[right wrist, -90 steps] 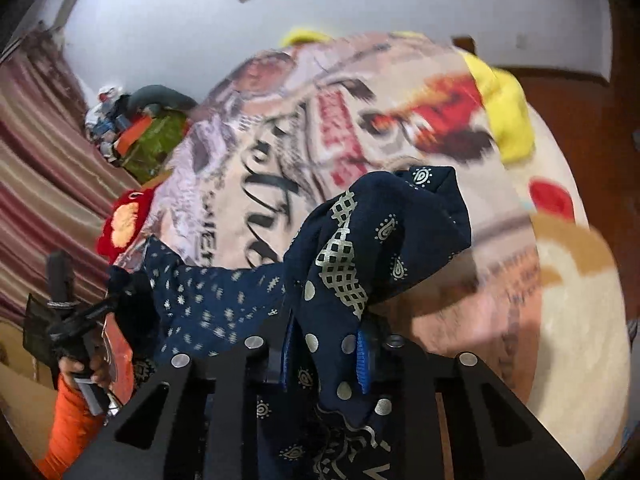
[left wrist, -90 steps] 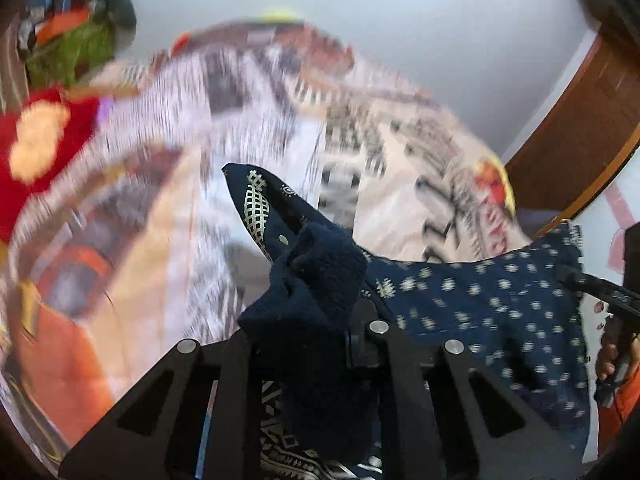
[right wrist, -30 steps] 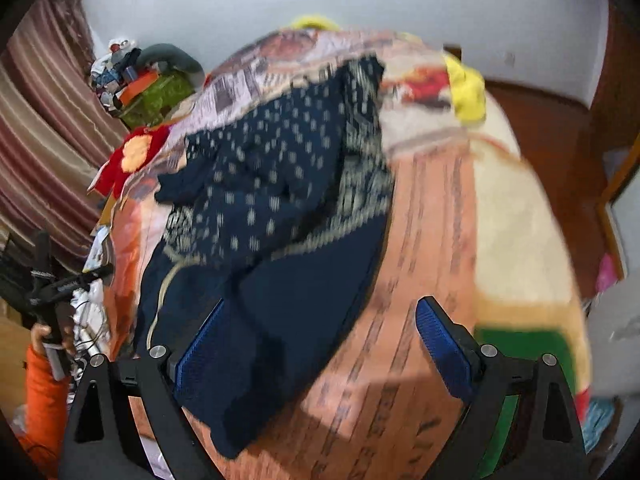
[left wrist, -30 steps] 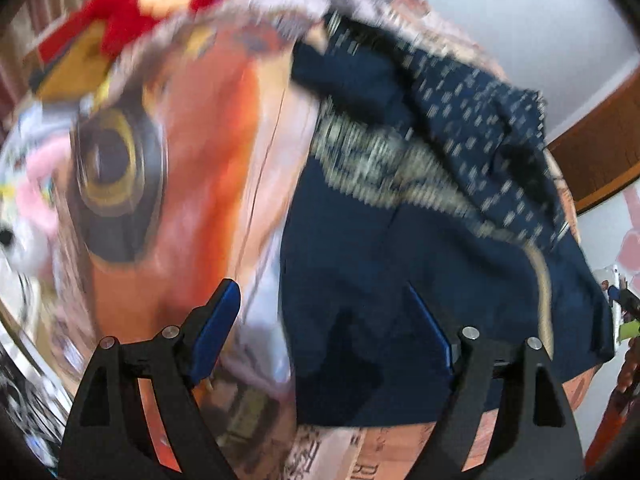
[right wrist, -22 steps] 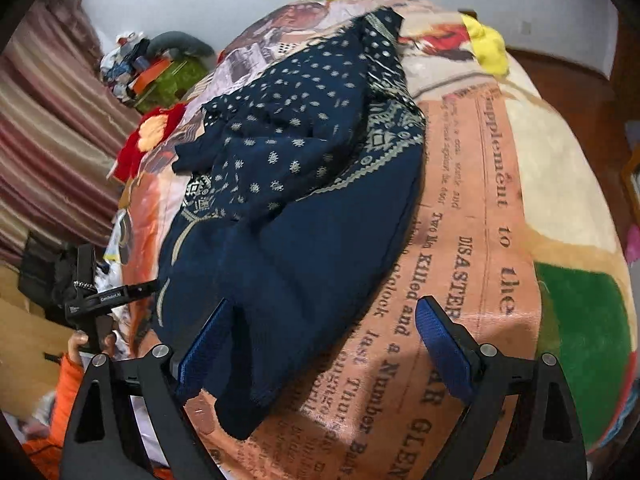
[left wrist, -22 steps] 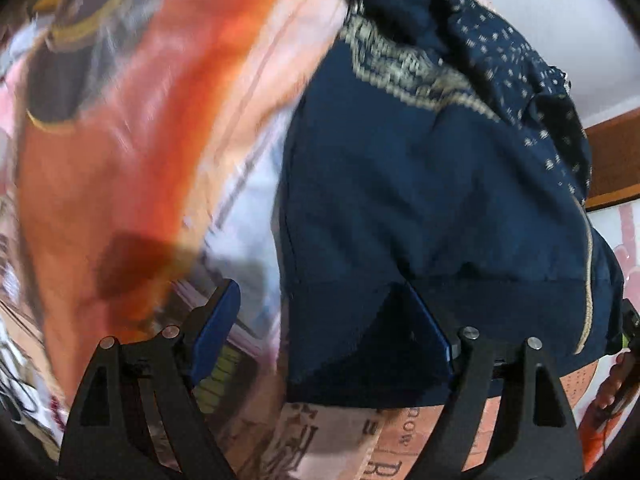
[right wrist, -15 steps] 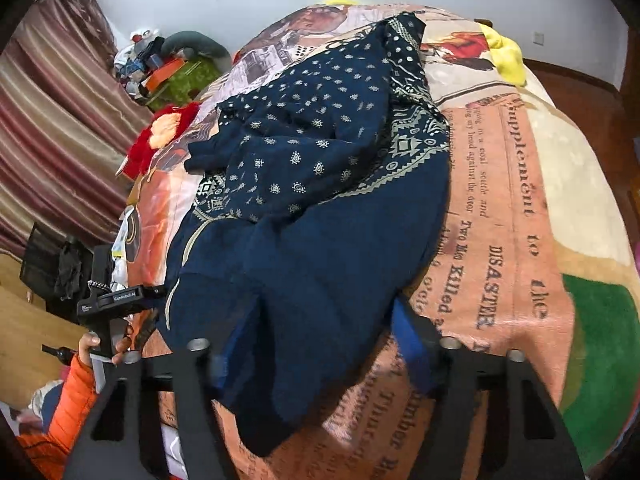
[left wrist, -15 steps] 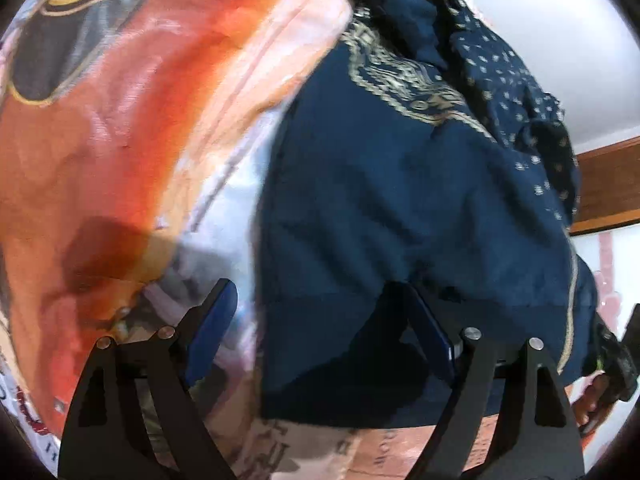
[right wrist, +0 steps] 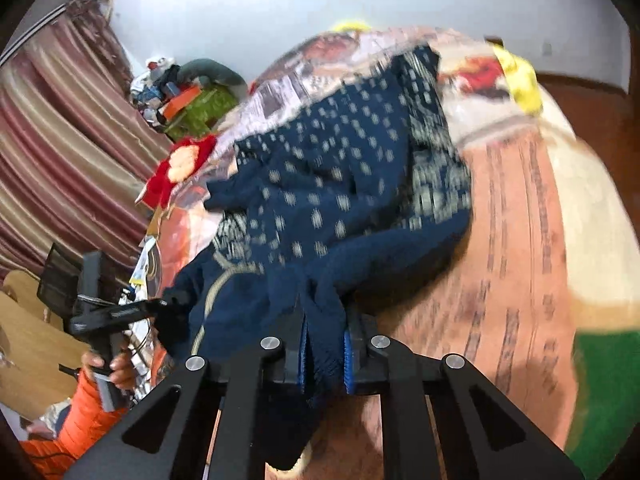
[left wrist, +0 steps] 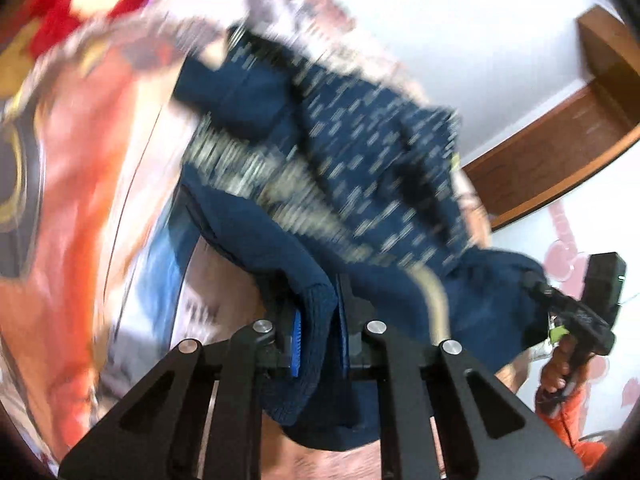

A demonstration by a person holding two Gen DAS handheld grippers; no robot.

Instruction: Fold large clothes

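Mostly blurred, navy sweater [left wrist: 360, 168] hem hides both grippers' pads.

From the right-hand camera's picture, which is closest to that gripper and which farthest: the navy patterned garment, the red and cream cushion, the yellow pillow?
1. Navy patterned garment: its hem is pinched in the right gripper, dead centre.
2. Red and cream cushion: left, at the bed's edge by the striped curtain.
3. Yellow pillow: upper right, at the far end of the printed bedspread.
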